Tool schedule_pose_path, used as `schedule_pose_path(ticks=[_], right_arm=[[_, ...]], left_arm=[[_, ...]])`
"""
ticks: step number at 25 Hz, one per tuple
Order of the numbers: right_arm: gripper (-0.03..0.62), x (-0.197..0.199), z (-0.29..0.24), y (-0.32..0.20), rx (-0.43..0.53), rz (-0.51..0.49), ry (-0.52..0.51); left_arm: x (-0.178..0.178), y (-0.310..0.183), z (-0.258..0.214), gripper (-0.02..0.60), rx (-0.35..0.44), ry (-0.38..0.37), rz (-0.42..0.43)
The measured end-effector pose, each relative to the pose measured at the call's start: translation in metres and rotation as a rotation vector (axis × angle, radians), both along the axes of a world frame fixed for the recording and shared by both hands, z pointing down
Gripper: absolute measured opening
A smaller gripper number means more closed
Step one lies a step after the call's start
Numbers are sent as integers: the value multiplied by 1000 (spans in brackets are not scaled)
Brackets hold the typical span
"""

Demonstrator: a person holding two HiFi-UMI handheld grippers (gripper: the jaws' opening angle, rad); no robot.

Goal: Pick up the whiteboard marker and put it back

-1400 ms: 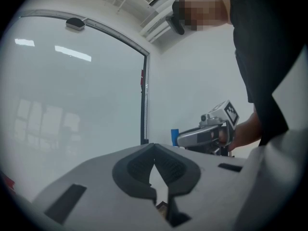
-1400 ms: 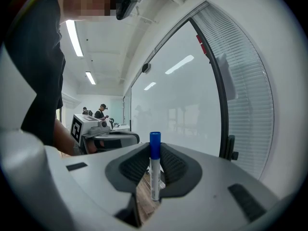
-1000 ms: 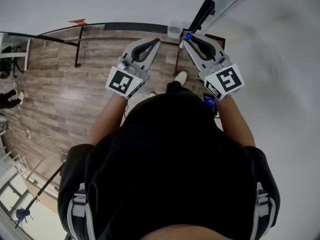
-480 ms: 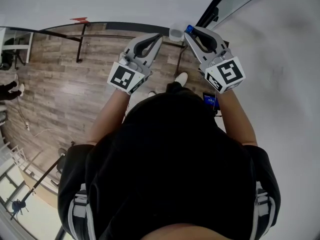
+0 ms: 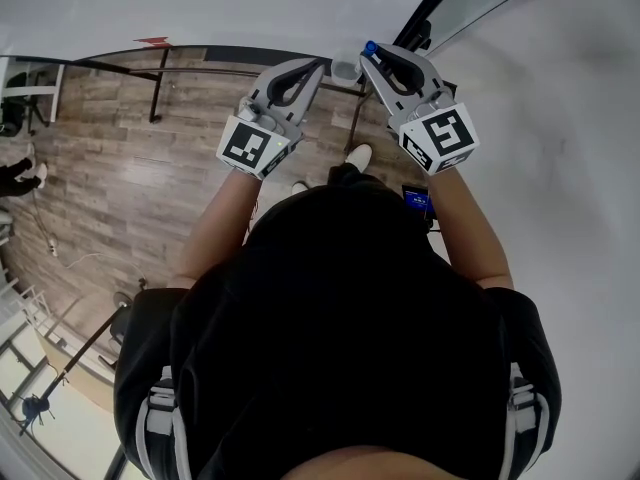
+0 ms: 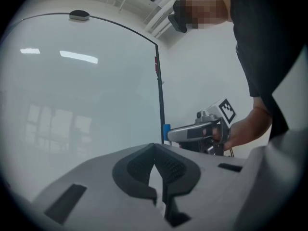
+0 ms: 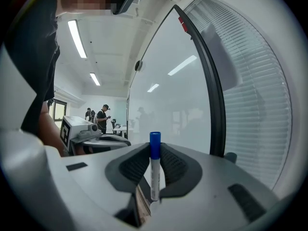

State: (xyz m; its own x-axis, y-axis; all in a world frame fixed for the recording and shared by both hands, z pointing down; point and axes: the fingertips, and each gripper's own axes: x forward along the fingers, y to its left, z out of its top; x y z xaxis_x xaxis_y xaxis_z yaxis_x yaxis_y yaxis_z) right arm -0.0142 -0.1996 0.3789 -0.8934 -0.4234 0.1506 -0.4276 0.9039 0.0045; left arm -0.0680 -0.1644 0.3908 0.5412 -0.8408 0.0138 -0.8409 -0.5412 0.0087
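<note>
— Where is the white-barrelled whiteboard marker with the blue cap (image 7: 154, 170) sitting?

— It is standing upright between the ribbed black pads of the grey right gripper (image 5: 374, 54), which is clamping it by the barrel. The blue cap is poking up above the jaws.

— What is that gripper facing?

— It is pointing at the large glossy whiteboard with the dark frame (image 7: 163, 90), near the frame's right edge, beside a window with white slatted blinds (image 7: 250, 90).

— And the grey left gripper (image 6: 154, 149)?

— Its jaws are meeting at their tips with nothing between them. It is hovering just beside the right one, facing the same board, above the wood-plank floor (image 5: 120, 188).
</note>
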Motion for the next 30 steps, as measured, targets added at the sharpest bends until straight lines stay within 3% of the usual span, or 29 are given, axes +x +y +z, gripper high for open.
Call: schedule_pose_path(ticks=[30], right_arm=[[63,-30,145,-37,-123,-13,147]], left_arm=[[-5,-34,72,3,-82,0,-80]])
